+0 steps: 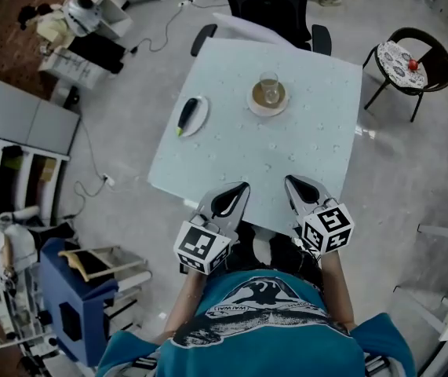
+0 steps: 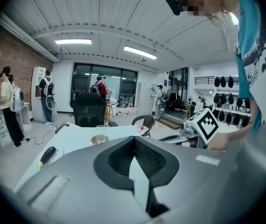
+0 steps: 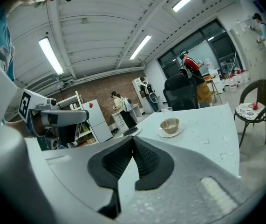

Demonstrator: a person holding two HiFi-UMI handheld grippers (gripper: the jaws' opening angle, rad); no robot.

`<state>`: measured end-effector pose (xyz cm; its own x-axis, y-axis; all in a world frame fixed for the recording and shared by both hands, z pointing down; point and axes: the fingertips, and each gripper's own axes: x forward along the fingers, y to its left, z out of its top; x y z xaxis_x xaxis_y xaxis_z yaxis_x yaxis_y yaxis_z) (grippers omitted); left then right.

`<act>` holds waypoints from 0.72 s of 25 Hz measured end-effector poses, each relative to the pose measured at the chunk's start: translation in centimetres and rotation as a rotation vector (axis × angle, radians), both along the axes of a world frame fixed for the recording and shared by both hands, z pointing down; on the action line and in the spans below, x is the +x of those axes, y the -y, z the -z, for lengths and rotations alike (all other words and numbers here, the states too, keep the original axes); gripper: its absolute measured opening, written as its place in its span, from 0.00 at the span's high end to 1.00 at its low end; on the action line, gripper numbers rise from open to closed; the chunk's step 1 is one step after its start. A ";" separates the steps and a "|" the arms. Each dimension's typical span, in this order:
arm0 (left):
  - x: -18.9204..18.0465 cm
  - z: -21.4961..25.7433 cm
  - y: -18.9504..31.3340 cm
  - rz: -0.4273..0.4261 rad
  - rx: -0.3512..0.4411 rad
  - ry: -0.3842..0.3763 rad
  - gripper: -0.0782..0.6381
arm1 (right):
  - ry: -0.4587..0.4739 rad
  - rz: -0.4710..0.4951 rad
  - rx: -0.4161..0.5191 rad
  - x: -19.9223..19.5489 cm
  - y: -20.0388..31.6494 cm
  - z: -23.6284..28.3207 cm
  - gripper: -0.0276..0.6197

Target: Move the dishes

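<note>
Both grippers hang over the near edge of the table (image 1: 310, 148), and no dish is in them yet. The left gripper (image 1: 242, 187) has its jaws pressed together with nothing between them. The right gripper (image 1: 289, 181) is the same, closed tight and empty. The dishes sit well away, on the far half of the table. A small bowl (image 1: 264, 97) rests on a saucer (image 1: 269, 114), and a clear glass (image 1: 269, 85) stands close behind the bowl. I cannot tell if the two touch. Off to the left is a little plate (image 1: 201, 117) with a dark tool (image 1: 187, 115) lying on it. I think the job right now is to reach out for a dish. To do it well, the jaws need to spread apart before they get there. Then a gripper should come in low and flat and pinch the saucer by its bare rim, away from the glass. The saucer must stay level, or the bowl may slide off. The dark tool could roll off its plate too, so go slow.
</note>
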<state>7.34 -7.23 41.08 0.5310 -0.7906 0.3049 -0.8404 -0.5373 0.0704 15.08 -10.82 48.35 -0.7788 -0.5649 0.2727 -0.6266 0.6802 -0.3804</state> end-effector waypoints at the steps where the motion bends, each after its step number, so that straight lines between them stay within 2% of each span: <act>1: 0.0 0.0 0.4 -0.016 0.005 -0.009 0.88 | -0.002 -0.023 0.000 0.3 0.3 -0.1 0.95; 3: -0.2 -0.1 1.1 -0.044 0.008 -0.014 0.88 | -0.007 -0.064 0.001 0.5 1.0 -0.2 0.95; 7: -1.1 -0.7 2.9 -0.114 -0.014 0.033 0.88 | -0.020 -0.119 0.006 -0.5 2.2 0.0 0.95; 11: -2.1 -0.1 4.8 -0.186 -0.004 0.017 0.88 | -0.041 -0.173 0.007 -1.3 3.8 0.5 0.95; 18: -6.1 -0.8 7.4 -0.216 -0.001 0.004 0.87 | -0.124 -0.220 0.024 -3.0 6.4 1.2 0.94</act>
